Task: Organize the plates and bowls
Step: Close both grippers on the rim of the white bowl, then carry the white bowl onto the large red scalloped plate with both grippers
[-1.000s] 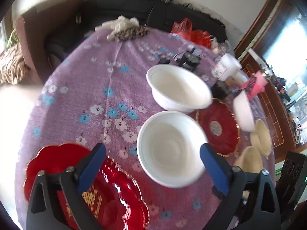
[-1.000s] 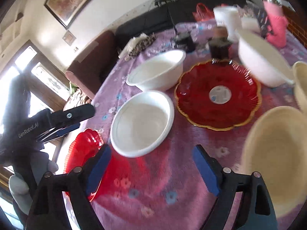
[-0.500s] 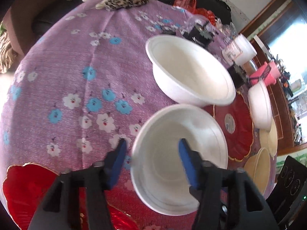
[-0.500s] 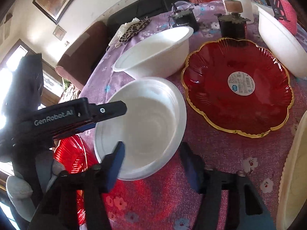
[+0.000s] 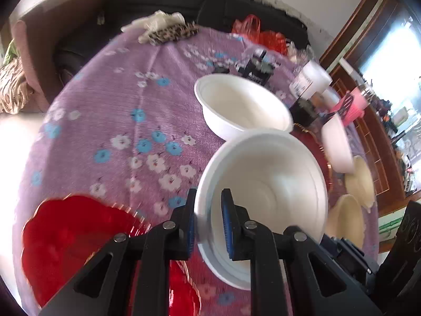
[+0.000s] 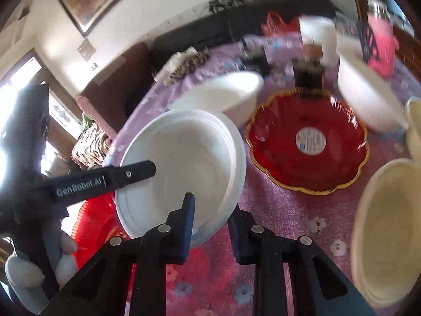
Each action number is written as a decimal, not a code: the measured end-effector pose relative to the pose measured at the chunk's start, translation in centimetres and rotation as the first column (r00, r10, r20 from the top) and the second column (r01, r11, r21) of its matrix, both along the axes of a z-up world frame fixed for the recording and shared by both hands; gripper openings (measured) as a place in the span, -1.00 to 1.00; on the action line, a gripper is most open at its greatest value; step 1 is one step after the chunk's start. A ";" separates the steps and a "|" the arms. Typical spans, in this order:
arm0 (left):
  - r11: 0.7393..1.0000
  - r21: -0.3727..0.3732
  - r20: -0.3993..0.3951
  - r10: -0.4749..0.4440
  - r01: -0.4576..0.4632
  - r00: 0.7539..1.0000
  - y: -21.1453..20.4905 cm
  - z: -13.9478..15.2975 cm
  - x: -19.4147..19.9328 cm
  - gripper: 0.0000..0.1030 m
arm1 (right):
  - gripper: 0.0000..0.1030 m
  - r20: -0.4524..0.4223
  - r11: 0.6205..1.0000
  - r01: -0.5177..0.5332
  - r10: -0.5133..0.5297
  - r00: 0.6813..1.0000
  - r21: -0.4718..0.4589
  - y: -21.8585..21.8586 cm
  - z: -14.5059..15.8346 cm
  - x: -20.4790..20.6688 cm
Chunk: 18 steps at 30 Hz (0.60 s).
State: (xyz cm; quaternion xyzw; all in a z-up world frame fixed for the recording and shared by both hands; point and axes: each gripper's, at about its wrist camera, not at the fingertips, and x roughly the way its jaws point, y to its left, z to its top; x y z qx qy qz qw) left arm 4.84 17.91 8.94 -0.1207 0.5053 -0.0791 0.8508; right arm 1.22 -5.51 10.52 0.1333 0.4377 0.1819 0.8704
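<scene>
Both tools just closed from wide apart: left tool (image 5: 208, 221) and right tool (image 6: 211, 220) now clamped on near white bowl (image 5: 265, 181) rim. Bowl tilted, seemingly lifting off purple-clothed table (image 5: 110, 105); likely nests into far white bowl (image 5: 244, 105).

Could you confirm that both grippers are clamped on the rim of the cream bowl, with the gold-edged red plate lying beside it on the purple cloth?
Not quite: it is the white bowl that the left gripper and right gripper clamp, as the right wrist view shows. The gold-edged red plate does lie beside it on the purple cloth.
</scene>
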 end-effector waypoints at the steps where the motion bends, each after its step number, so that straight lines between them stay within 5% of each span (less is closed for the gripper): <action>1: 1.000 -0.018 0.014 0.012 -0.012 1.000 0.6 0.6 -1.0 -0.67 | -0.48 0.014 1.000 -0.008 0.008 1.000 -0.002 0.2 0.5 -0.6; 9: 0.989 -0.055 0.105 0.144 -0.139 0.984 6.1 2.7 -8.1 -0.67 | -0.48 0.050 0.989 -0.146 0.146 0.988 -0.008 5.4 2.1 -4.9; 18: 0.961 -0.003 0.087 0.274 -0.275 0.958 11.6 -0.6 -11.6 -0.67 | -0.48 0.011 0.966 -0.254 0.255 0.967 -0.056 12.3 -0.8 -7.2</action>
